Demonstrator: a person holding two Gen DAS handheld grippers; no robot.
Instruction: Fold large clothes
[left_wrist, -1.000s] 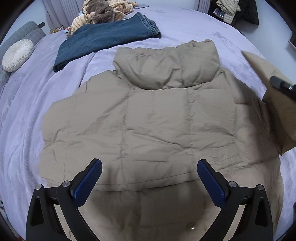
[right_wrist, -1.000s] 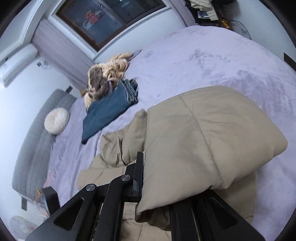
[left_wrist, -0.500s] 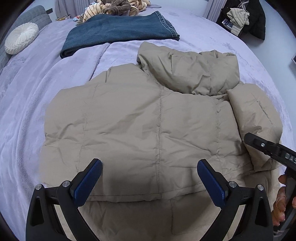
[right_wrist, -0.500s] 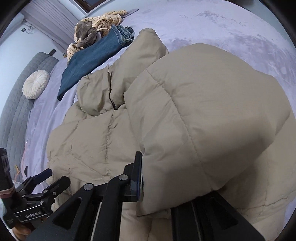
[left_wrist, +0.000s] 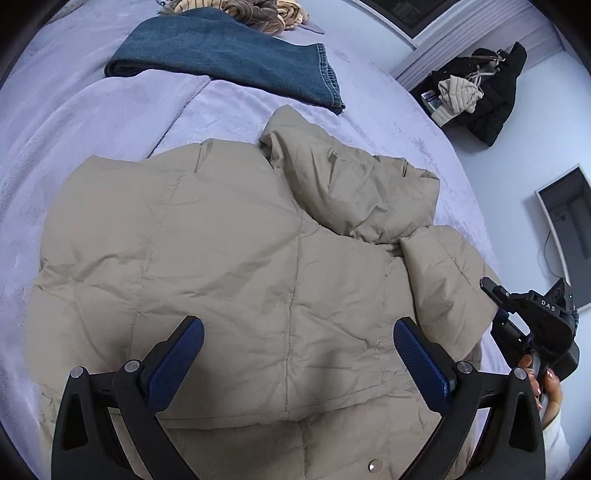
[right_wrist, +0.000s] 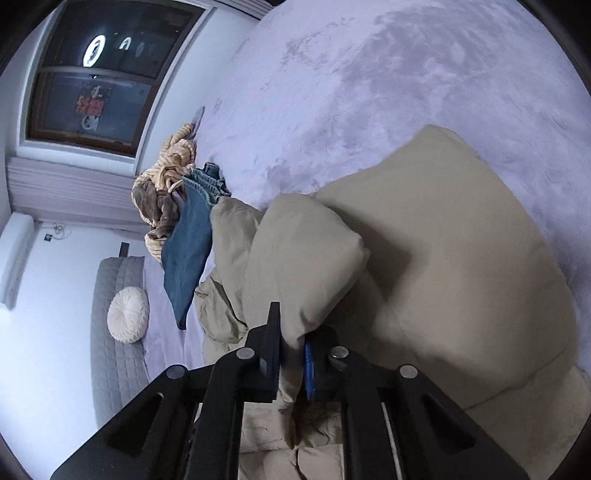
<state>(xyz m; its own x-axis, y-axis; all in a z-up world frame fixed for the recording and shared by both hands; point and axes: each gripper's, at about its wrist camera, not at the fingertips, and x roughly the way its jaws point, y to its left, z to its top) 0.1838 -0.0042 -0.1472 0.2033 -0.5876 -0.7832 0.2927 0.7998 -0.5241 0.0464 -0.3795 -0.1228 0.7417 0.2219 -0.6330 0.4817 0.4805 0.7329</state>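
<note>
**Sleeve fold on a padded jacket: where the grip may fail**

The beige padded jacket (left_wrist: 236, 280) lies spread back-up on the lilac bed (left_wrist: 92, 122), its hood (left_wrist: 354, 192) toward the folded jeans (left_wrist: 229, 70). The right gripper (right_wrist: 291, 363), at the jacket's right edge, has just been closing; its fingers are clenched on a thin fold of the sleeve (right_wrist: 306, 258), which is doubled inward over the jacket. The left gripper (left_wrist: 295, 354) hovers over the jacket's lower back with fingers spread, grasping nothing. Likely risks: the slick, springy shell could slip from so shallow a pinch, and the puffy sleeve may spring open once released unless the left gripper presses it flat.
</note>
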